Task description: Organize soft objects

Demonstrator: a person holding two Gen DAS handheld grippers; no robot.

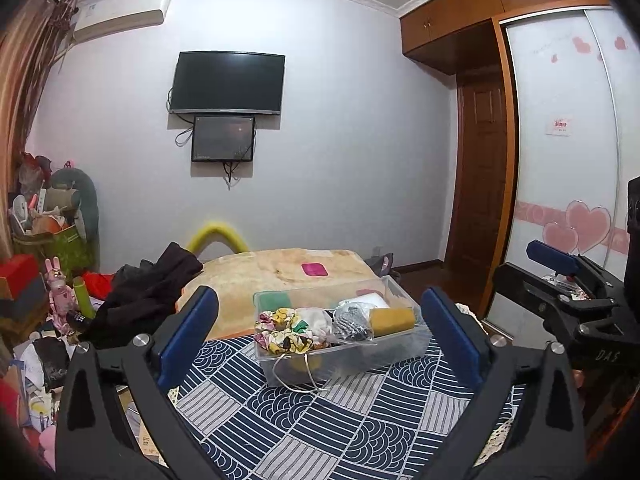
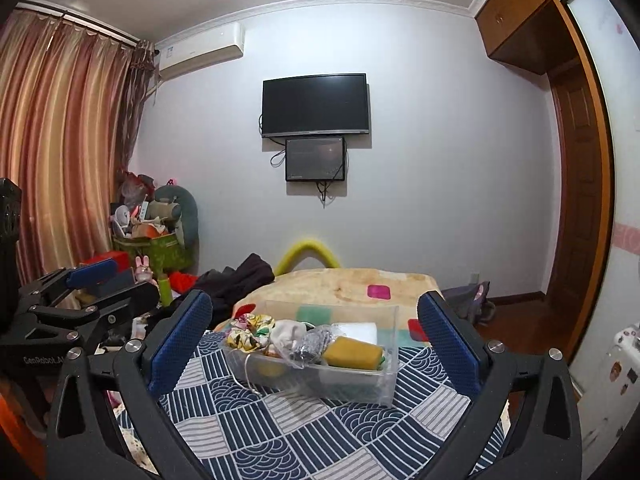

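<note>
A clear plastic box (image 1: 404, 344) (image 2: 384, 380) stands on the blue and white patterned cloth (image 1: 304, 420) (image 2: 288, 428). It holds a yellow floral scrunchie (image 1: 284, 330) (image 2: 248, 334), a white fabric piece (image 1: 318, 320) (image 2: 286, 330), a grey knitted item (image 1: 352, 322) (image 2: 314, 346), a yellow sponge (image 1: 392, 320) (image 2: 352, 354) and a white roll (image 1: 370, 300) (image 2: 360, 330). My left gripper (image 1: 322, 332) is open in front of the box, nothing between its blue pads. My right gripper (image 2: 316, 340) is open too, empty, level with the box. Each gripper shows in the other's view, the right gripper (image 1: 560, 276) and the left gripper (image 2: 96, 280).
Behind the cloth lies a beige blanket (image 1: 280, 272) (image 2: 344, 284) with a pink square (image 1: 315, 269) (image 2: 379, 291). A dark garment (image 1: 148, 288) (image 2: 240, 276) is heaped at the left. Toys and boxes (image 1: 48, 240) (image 2: 152, 232) crowd the left corner. A wardrobe (image 1: 568, 140) stands right.
</note>
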